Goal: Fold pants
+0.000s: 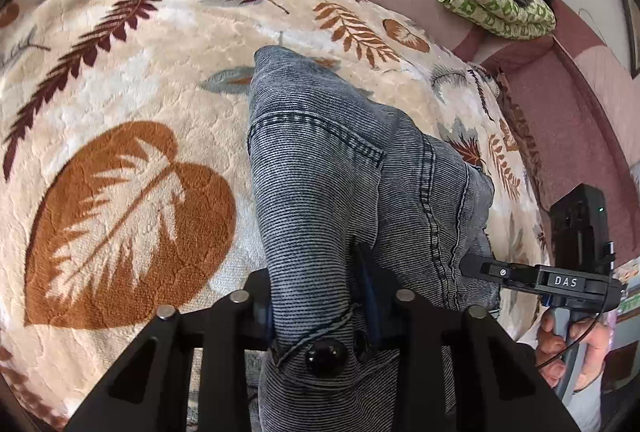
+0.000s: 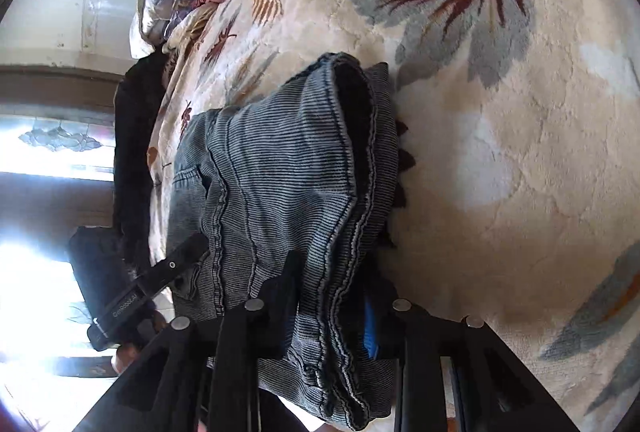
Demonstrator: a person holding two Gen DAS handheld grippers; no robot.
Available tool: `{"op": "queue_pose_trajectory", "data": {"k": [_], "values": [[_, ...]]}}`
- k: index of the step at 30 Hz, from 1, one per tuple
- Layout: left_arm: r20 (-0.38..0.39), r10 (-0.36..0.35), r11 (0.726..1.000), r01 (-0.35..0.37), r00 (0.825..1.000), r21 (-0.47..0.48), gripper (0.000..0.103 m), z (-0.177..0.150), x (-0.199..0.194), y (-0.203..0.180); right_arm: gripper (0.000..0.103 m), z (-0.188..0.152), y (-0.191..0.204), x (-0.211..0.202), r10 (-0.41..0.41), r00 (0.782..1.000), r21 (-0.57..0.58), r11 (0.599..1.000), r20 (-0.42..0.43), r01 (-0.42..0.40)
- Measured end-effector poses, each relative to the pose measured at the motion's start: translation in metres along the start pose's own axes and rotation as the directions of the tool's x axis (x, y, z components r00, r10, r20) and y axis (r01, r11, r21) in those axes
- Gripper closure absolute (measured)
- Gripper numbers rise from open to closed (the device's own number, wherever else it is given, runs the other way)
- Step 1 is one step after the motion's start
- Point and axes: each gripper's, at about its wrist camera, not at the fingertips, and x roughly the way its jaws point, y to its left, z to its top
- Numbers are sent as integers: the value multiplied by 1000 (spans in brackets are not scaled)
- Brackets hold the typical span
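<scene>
Faded blue-grey ribbed denim pants, bunched at centre on a plush cream blanket with rust and grey leaf prints. Clamped at six o'clock, waistband by a round black button, in the left gripper. Stitched hem clenched likewise in the right gripper; crumpled green patterned cloth at one o'clock.

The left gripper sits at lower centre of its own view, jaws clamped on denim; the right gripper likewise grips fabric; a bare hand at lower right holds the right gripper's handle.
</scene>
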Motion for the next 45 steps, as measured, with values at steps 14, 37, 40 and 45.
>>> {"op": "queue_pose_trajectory", "data": {"k": [14, 37, 40, 45], "values": [[235, -11, 983, -33, 972, 182, 78, 66, -74, -42, 83, 48, 100, -79, 25, 974, -205, 978, 224, 22], [134, 180, 982, -186, 974, 36, 34, 77, 5, 11, 54, 76, 30, 12, -157, 977, -38, 986, 143, 164], [226, 221, 970, -238, 949, 50, 30, 59, -28, 5, 53, 55, 46, -14, -190, 953, -99, 971, 235, 218], [280, 296, 930, -343, 913, 135, 24, 21, -27, -8, 37, 8, 65, -22, -230, 913, -177, 937, 336, 301]]}}
